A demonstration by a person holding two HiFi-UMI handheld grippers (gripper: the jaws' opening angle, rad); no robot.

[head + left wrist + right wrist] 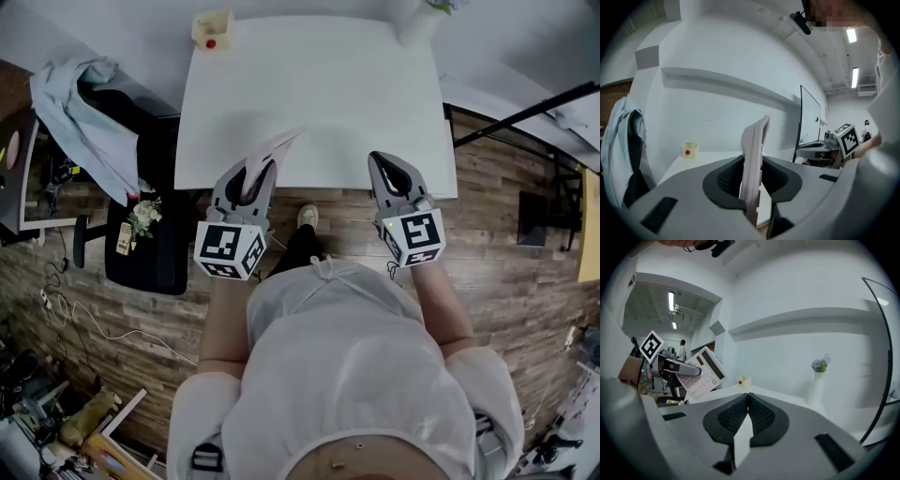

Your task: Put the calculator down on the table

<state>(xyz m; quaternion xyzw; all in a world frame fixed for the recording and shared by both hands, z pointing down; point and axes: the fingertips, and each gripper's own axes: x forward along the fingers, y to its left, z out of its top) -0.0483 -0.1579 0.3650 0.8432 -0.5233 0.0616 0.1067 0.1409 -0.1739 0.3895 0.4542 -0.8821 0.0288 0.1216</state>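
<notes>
Your left hand-held gripper (257,174) has its jaws part-way closed on the calculator (277,150), pinching it by its lower end. The left gripper view shows the pale casing standing on edge between the pads and leaning a little to the right. This grip looks like a carrying hold: it keeps the key face clear and leaves the far end free to go down first.

In the head view the calculator sits just left of centre, over the near edge of the desk (309,84), and I judge it not yet in contact with the top. The right gripper view shows it at left, tilted, with its display and key rows facing that camera.

Your right hand-held gripper (382,165) has its jaws together with nothing in them. It is held level beside the left one, at the desk's near edge right of centre, and seems only to be kept out of the way.

A small cream box (212,28) with a red dot stands at the desk's upper left corner, and a white vase (816,386) with flowers at its upper right. The middle of the desk is bare.

No brand or key legend can be read at this size. The cubes carry only black-and-white square markers.
</notes>
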